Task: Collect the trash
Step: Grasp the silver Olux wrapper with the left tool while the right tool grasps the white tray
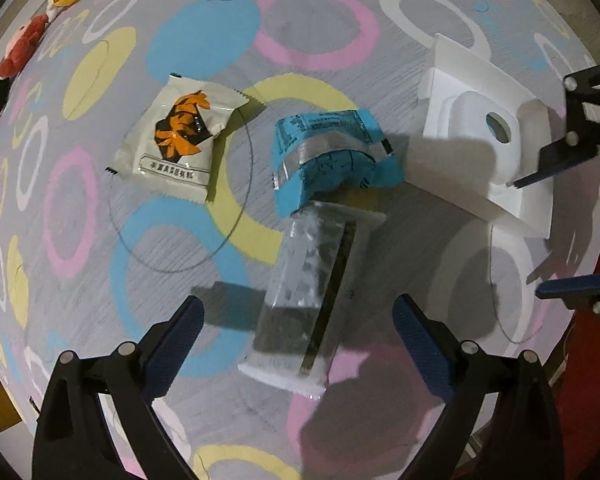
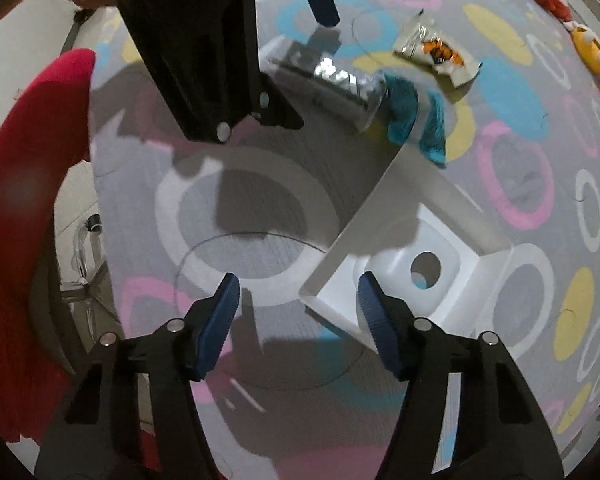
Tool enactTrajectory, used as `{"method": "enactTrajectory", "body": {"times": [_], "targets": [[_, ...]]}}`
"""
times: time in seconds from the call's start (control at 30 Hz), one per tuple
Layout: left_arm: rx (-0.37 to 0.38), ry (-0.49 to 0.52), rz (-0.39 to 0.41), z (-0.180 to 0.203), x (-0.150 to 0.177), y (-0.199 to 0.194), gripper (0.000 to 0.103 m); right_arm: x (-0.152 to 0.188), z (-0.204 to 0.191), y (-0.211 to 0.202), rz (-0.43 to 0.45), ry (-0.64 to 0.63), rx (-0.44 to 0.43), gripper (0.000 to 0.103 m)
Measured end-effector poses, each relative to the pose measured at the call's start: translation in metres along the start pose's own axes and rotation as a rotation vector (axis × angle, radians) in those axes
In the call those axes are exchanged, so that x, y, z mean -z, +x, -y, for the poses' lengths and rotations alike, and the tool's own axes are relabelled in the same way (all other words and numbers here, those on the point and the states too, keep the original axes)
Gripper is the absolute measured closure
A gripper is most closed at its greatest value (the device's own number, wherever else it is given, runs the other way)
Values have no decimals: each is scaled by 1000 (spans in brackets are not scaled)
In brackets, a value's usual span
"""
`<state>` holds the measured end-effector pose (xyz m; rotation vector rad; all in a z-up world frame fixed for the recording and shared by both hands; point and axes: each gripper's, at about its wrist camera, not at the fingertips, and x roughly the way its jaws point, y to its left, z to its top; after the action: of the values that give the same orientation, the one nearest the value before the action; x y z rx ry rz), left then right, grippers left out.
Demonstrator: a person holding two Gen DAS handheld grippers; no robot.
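Observation:
In the left wrist view my left gripper (image 1: 296,320) is open, its jaws on either side of a clear silvery wrapper (image 1: 304,292) lying on the patterned tablecloth. A crumpled blue wrapper (image 1: 332,160) lies just beyond it, and a white packet with an orange print (image 1: 176,136) to the left. A white plastic packaging tray (image 1: 484,140) lies at the right. My right gripper (image 2: 296,296) is open and empty, with the corner of the white tray (image 2: 404,256) between its fingers. It also shows in the left wrist view (image 1: 548,228).
Plush toys (image 1: 40,28) line the far left table edge. A red cloth (image 2: 24,208) lies beside the table at the right gripper's left. The tablecloth (image 1: 300,60) has coloured rings.

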<state>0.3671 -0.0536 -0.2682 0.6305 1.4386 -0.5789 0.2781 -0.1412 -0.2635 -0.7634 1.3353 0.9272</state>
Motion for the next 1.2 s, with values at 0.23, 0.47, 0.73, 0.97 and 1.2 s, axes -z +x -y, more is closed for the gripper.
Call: {"method": "enactTrajectory", "body": {"times": [0.23, 0.47, 0.73, 0.97, 1.2], "targets": [[4, 13, -2, 8, -3, 8, 14, 0, 1, 9, 25, 11, 2, 46], [12, 11, -9, -1, -14, 12, 14, 0, -2, 18, 21, 23, 15, 68], [29, 33, 11, 0, -10, 13, 14, 0, -2, 19, 22, 55, 28, 76], [3, 52, 22, 1, -19, 14, 27, -1, 5, 18, 19, 106, 32, 90], [-27, -33, 53, 5, -25, 1, 64, -6, -3, 10, 40, 194, 98, 92]]}}
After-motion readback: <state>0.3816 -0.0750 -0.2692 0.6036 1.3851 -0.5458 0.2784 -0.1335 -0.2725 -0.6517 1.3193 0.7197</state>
